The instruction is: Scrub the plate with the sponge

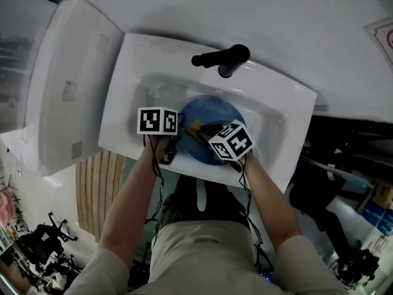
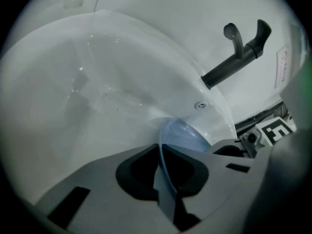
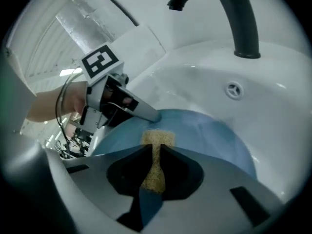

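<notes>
Head view, steeply down: white sink (image 1: pixel 129 78) fills mid frame, with the black faucet (image 1: pixel 222 58) at its upper edge. The blue plate (image 1: pixel 212 112) sits inside the basin, lower centre, just below the faucet spout. Both forearms enter from the bottom of the frame.

Left hand-held gripper (image 2: pixel 160 149): jaws almost together and pinched on the plate's rim. In its own view the rim runs edge-on as a thin blue line between the pads, and the rest of the plate spreads out beyond the tips to the right. In the right gripper view its tip meets the plate's edge at centre left.

Right hand-held gripper (image 3: pixel 155 150): jaws closed on the yellow sponge (image 3: pixel 158 138), squeezing it to a narrow strip between the pads. The sponge's wider end sticks out past the tips and lies against the blue face near the left gripper's tip.

A round overflow fitting (image 3: pixel 234 90) sits on the basin wall, upper right of the plate.
</notes>
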`<state>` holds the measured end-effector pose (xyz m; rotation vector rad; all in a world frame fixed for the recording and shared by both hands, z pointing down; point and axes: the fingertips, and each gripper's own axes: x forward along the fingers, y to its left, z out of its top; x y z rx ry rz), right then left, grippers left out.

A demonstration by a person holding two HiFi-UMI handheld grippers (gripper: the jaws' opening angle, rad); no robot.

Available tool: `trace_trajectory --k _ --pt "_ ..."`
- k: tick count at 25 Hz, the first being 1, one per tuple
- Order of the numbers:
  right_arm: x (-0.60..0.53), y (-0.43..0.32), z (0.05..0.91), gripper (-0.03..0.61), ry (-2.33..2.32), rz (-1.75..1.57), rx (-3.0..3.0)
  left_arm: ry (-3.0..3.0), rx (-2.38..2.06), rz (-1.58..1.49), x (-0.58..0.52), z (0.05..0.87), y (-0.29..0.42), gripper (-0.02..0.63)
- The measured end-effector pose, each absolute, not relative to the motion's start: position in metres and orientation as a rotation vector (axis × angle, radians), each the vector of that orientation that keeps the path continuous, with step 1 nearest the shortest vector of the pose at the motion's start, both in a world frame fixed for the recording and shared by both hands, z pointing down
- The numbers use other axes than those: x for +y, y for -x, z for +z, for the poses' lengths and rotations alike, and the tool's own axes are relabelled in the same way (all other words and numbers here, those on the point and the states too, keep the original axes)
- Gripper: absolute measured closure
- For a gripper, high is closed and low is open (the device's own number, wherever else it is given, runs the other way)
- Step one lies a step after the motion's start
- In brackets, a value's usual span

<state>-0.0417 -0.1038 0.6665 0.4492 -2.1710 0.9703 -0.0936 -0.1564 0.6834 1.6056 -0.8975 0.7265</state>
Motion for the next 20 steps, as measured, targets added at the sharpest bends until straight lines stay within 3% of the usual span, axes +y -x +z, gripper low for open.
trace_trajectory --k 11,17,20 --pt "-0.123 -0.054 0.702 0.521 -0.640 0.621 -1.812 -1.614 -0.955 0.699 -0.158 0.672 0.104 0.571" --pt "-0.131 -0.064 0.647 0.523 -0.855 0.696 -1.938 -1.728 -1.028 0.868 -0.150 0.653 0.121 0.494" --pt "-0.141 -0.069 0.604 0.522 -0.956 0.667 -2.019 -1.759 -1.053 0.846 -0.146 0.631 0.126 0.494"
